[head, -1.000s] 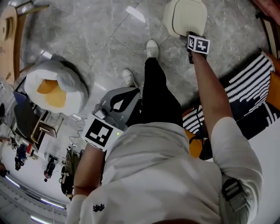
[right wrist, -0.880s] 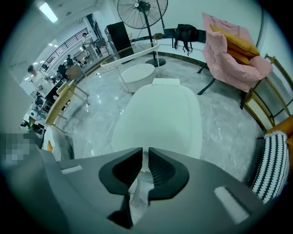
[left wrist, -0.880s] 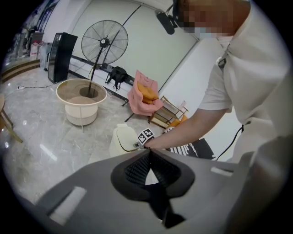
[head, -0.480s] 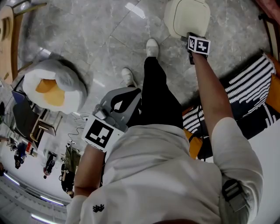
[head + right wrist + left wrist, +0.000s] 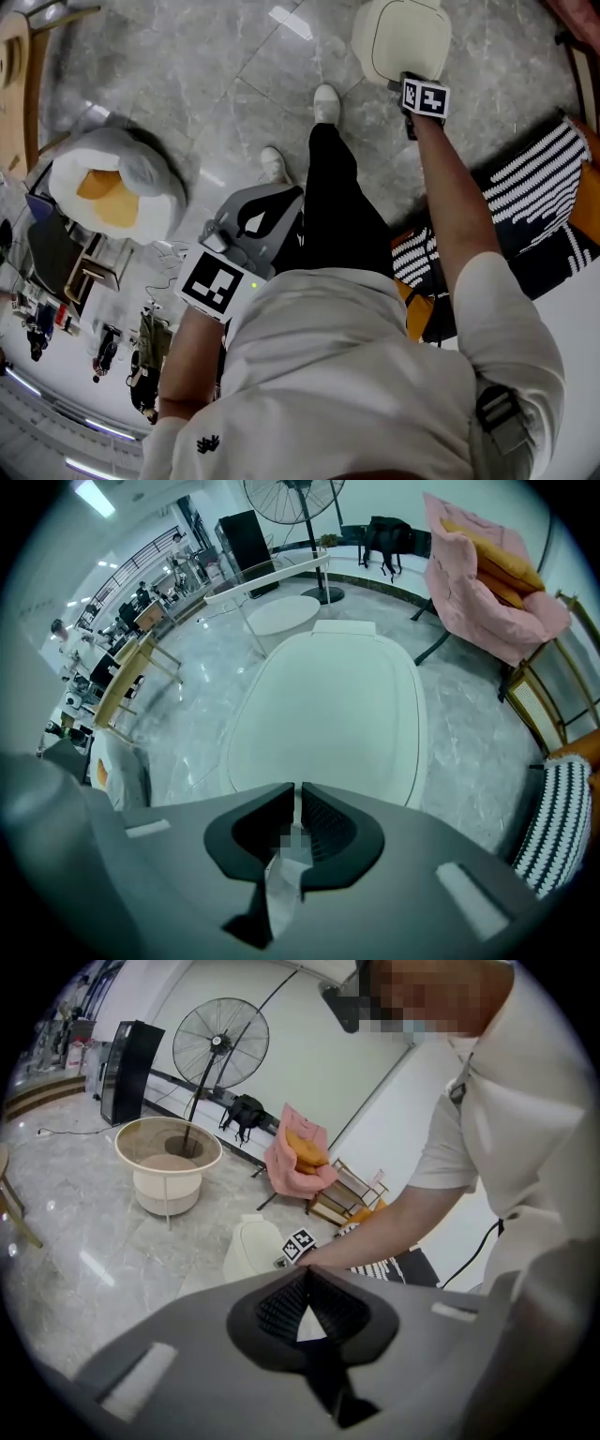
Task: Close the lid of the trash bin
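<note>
The cream trash bin (image 5: 401, 37) stands on the marble floor at the top of the head view, its lid (image 5: 328, 714) lying flat and closed. My right gripper (image 5: 407, 82) is stretched out to the bin's near edge, just over the lid. In the right gripper view its jaws (image 5: 297, 787) are shut to a hairline gap, with a white strip showing in the slot behind them. My left gripper (image 5: 281, 202) is held back by the person's waist, far from the bin. Its jaws (image 5: 307, 1271) are shut and hold nothing.
A round grey seat with an orange cushion (image 5: 117, 192) sits at the left. A black-and-white striped fabric (image 5: 539, 178) lies at the right. The person's white shoes (image 5: 325, 103) stand near the bin. A standing fan (image 5: 220, 1044), a round basket table (image 5: 169, 1162) and a pink chair (image 5: 487, 583) stand further off.
</note>
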The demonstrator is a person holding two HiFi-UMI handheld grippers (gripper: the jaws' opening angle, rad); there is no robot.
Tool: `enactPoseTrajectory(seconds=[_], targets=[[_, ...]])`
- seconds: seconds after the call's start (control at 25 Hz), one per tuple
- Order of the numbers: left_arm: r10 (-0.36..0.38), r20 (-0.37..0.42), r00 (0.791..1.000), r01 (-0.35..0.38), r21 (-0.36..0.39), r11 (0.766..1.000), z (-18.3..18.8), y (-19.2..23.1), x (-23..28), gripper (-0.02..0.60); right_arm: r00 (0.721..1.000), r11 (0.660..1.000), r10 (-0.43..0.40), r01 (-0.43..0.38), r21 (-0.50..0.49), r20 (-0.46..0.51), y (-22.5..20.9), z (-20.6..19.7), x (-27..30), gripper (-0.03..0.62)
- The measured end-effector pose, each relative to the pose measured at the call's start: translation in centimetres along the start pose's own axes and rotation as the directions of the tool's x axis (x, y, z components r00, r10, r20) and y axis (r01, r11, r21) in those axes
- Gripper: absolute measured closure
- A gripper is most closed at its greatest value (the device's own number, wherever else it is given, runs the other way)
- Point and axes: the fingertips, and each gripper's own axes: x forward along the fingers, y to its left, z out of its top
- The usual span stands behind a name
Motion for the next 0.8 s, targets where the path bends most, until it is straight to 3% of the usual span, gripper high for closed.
enactPoseTrajectory(seconds=[0.48,0.8], targets=[[-0.006,0.044,0.999,0.003,0.068,0.998,0.0,-2.6,-3.2,0.525,0.998,0.998,0.044,-0.043,-0.050,0.034,3.7,-1.5,-4.7,0.569],[-0.088,0.100,0.991,0.066,0.204,0.977,-1.4,-6.5,-8.3,0.525,0.986,1.000,0.028,-0.026,-0.017,0.167,7.5,-4.0,-13.8,0.569]])
